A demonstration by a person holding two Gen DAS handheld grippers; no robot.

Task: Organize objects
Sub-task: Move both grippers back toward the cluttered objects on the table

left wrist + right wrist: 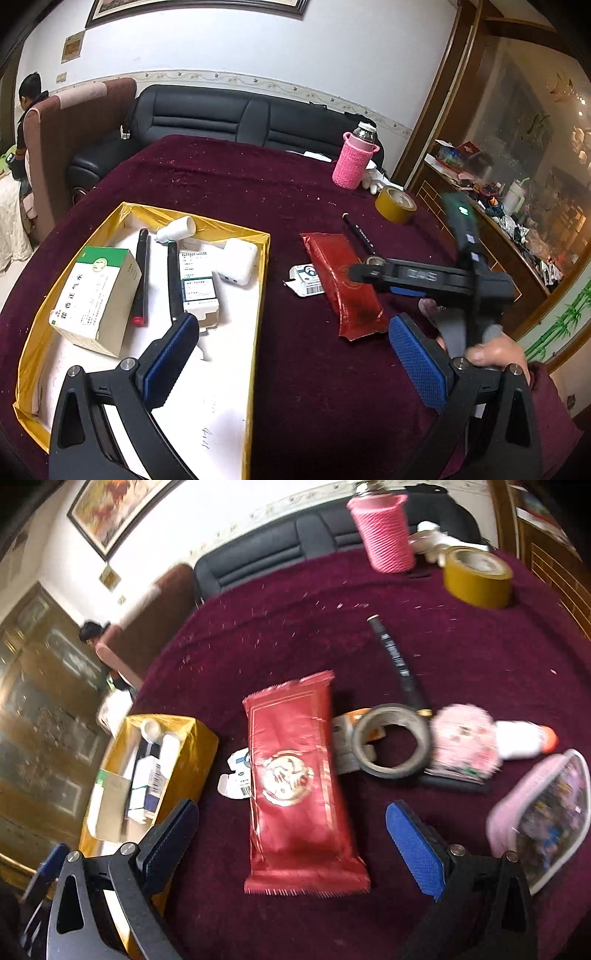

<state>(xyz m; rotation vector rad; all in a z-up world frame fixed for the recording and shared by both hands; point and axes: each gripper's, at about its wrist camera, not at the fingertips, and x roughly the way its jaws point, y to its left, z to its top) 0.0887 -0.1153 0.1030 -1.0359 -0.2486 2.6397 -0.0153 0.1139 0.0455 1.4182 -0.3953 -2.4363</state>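
A gold box [260, 295] with a white floor holds a green-and-white medicine carton [96, 295], two black pens [140, 273], a white tube [177, 229], a white charger [236, 260] and a blue-and-white carton [197, 284]. My left gripper [295, 354] hangs open and empty over the box's right wall. A red foil packet [295, 775] lies on the maroon cloth right of the gold box [195, 746]. My right gripper [291, 834] is open just above the packet's near end, one finger on each side. It shows side-on in the left wrist view [369, 275].
On the cloth lie a flattened small white carton [236, 775], a grey tape ring [393, 738], a black pen [399, 664], a pink fluffy item [465, 738], a pink pouch [543, 819], yellow tape [478, 576] and a pink-sleeved bottle [384, 531]. A black sofa [207, 114] stands behind.
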